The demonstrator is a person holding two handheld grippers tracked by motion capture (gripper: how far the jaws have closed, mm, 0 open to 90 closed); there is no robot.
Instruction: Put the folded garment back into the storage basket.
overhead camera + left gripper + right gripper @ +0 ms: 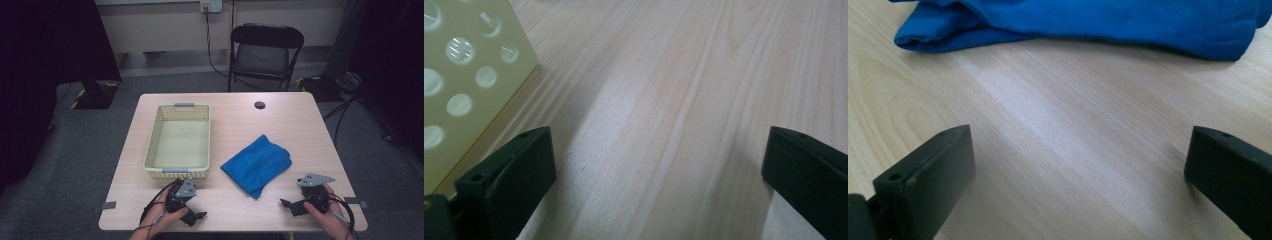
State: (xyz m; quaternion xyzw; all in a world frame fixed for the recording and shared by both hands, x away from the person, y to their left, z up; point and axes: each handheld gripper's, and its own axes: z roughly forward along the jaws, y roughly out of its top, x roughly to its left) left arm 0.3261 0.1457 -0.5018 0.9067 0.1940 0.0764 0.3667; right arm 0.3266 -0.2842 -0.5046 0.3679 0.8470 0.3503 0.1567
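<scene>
Nearby, blue cloth (257, 165) lies beside the basket (151, 150); both tongs wide.

A lab or studio room: grey carpet (75, 165), black curtains (45, 50), a folding chair (265, 52), cables to a wall socket (211, 6).

Plain blue cloth (256, 164), pale yellow basket (152, 141) (round-holed walls), light wood-grain table (295, 125), black chair (266, 50)
</scene>
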